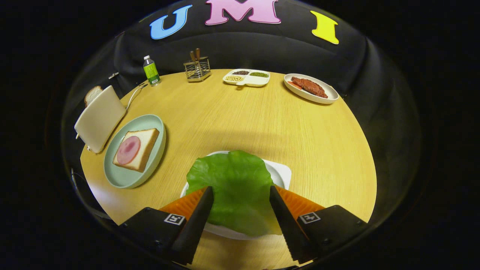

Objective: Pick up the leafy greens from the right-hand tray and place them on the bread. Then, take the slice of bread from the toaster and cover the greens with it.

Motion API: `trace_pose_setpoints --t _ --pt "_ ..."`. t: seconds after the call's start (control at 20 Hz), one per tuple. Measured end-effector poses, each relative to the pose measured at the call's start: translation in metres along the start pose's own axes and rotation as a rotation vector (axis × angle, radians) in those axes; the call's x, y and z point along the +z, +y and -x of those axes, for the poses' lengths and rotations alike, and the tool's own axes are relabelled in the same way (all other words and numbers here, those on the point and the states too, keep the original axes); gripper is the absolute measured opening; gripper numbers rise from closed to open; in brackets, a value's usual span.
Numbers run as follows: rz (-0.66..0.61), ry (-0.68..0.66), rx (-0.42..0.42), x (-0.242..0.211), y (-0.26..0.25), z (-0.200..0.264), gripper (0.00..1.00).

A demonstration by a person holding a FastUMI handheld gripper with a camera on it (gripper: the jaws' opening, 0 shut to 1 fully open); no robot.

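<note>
A flat green lettuce leaf [228,168] lies on a white tray [282,175] close in front of me. My gripper [240,187] is open, one finger on each side of the leaf's near half, and the leaf looks flat and undisturbed. To the left, a pale green plate [122,179] carries a slice of bread [145,144] topped with a round pink ham slice [128,150]. Beyond that plate stands a cream toaster [99,118] with a bread slice [92,94] poking out of its top.
The round wooden table [243,120] carries a green-labelled bottle [151,70], a wire utensil holder [197,69], a divided dish of grains [246,77] and an oval plate of meat [310,88] along its far edge. A cord runs from the toaster toward the bottle.
</note>
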State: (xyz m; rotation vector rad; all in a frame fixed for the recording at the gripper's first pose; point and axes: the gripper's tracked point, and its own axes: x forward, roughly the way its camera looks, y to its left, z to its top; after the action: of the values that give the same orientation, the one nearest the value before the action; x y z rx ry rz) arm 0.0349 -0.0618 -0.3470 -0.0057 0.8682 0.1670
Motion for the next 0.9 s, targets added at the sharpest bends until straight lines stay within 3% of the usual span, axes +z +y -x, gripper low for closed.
trace_pose_setpoints --t 0.1,0.45,0.5,0.55,0.6,0.65,0.75,0.9 --pt "-0.005 0.01 0.002 -0.0025 -0.0011 -0.0012 0.84" --pt "-0.004 0.022 -0.004 -0.0049 0.0007 -0.0029 0.79" --pt "-0.003 0.019 -0.004 -0.004 0.0012 -0.0024 0.61" --pt "0.005 0.015 -0.002 -0.0044 0.0024 -0.0033 0.56" --pt "0.016 0.012 0.003 -0.0048 0.0035 -0.003 0.4" --pt "0.037 0.008 0.01 -0.0046 0.0049 -0.0014 0.35" --pt "0.05 0.009 0.036 -0.0037 0.0053 -0.0025 0.34" --pt "0.018 0.018 0.044 -0.0039 0.003 -0.0039 0.11"
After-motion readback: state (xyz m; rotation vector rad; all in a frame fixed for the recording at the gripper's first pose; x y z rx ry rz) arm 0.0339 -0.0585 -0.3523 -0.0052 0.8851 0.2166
